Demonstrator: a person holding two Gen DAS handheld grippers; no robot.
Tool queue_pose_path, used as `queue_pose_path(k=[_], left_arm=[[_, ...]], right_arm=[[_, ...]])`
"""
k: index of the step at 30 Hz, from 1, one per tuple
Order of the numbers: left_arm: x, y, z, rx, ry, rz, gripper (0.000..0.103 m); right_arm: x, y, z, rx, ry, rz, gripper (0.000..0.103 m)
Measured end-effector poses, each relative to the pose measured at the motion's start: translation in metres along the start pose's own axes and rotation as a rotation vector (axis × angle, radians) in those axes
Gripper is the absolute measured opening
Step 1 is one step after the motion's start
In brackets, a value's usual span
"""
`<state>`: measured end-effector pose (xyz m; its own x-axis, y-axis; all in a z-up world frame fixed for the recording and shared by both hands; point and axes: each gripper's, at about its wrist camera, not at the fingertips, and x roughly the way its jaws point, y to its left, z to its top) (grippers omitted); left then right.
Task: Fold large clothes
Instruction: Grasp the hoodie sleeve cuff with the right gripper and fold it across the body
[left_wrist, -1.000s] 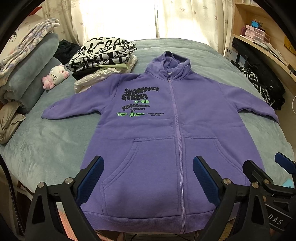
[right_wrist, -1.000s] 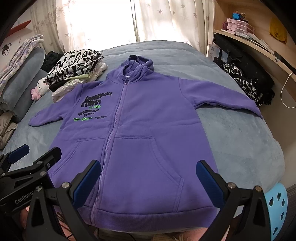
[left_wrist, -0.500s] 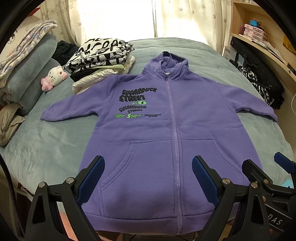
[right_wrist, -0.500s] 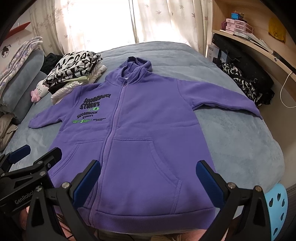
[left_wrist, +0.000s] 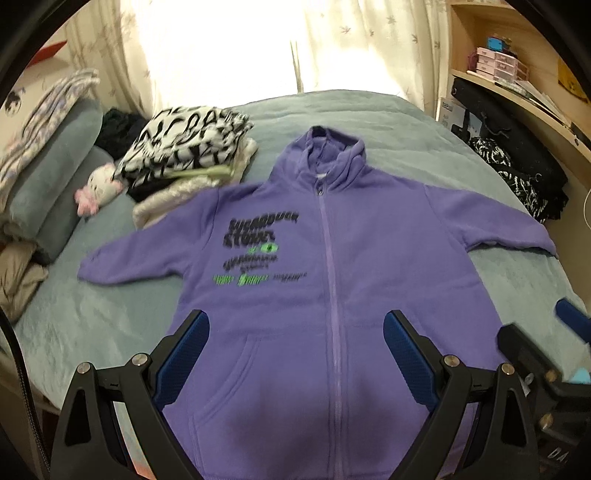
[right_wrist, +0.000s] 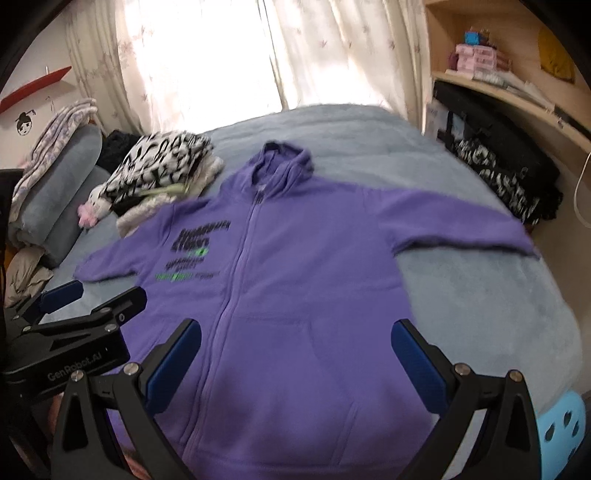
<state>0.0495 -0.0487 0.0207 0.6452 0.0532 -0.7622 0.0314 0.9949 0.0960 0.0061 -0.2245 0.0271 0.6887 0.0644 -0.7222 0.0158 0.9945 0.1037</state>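
A purple zip hoodie (left_wrist: 332, 280) (right_wrist: 295, 295) lies flat and face up on the bed, sleeves spread to both sides, hood toward the window, black and green print on its left chest. My left gripper (left_wrist: 295, 354) hangs open above the hoodie's lower front, around the left pocket and zip. Over the lower right of the hoodie, my right gripper (right_wrist: 295, 365) is also open and holds nothing. Each gripper shows at the edge of the other's view. The hem is hidden below both frames.
A stack of folded clothes (left_wrist: 184, 151) with a black-and-white top sits at the bed's (left_wrist: 110, 325) far left, beside a plush toy (left_wrist: 98, 188) and grey pillows (left_wrist: 48, 184). Dark clothes (left_wrist: 517, 173) pile up on the right under a wooden shelf (left_wrist: 517, 92). A blue stool (right_wrist: 561, 432) stands at the bed's near right corner.
Both grippers have moved forward over the hoodie and tilted up, so the hem has slid out of view. Both stay open. The hoodie has not moved.
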Motion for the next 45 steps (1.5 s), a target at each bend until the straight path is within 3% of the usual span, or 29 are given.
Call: queue_pose_path(k=[9,13,17,25,29,33,40,45], left_arm=[[0.000,-0.033,0.047,0.054,-0.068,-0.065,0.094],[0.004,-0.046,0.071,0.060,-0.106,-0.122,0.094],[0.007,-0.060,0.095,0.060,-0.165,-0.152,0.094],[0.041,-0.097,0.147,0.042,-0.107,-0.216,0.095],[0.065,-0.112,0.162,0.026,-0.149,-0.196,0.095],[0.100,-0.127,0.169,0.023,-0.196,-0.190,0.095],[0.174,-0.150,0.159,-0.022,-0.106,-0.185,0.095],[0.224,-0.158,0.147,-0.083,-0.003,-0.178,0.095]], right_arm=[[-0.019,-0.038,0.053,-0.068,-0.145,-0.163,0.103],[-0.033,-0.067,0.074,-0.054,-0.259,-0.261,0.103],[-0.036,-0.102,0.092,-0.021,-0.284,-0.235,0.103],[-0.020,-0.157,0.118,0.029,-0.322,-0.324,0.103],[0.008,-0.197,0.126,0.127,-0.285,-0.313,0.103],[0.051,-0.241,0.121,0.230,-0.181,-0.275,0.103],[0.123,-0.305,0.085,0.390,0.006,-0.265,0.099],[0.157,-0.343,0.052,0.533,0.092,-0.234,0.092]])
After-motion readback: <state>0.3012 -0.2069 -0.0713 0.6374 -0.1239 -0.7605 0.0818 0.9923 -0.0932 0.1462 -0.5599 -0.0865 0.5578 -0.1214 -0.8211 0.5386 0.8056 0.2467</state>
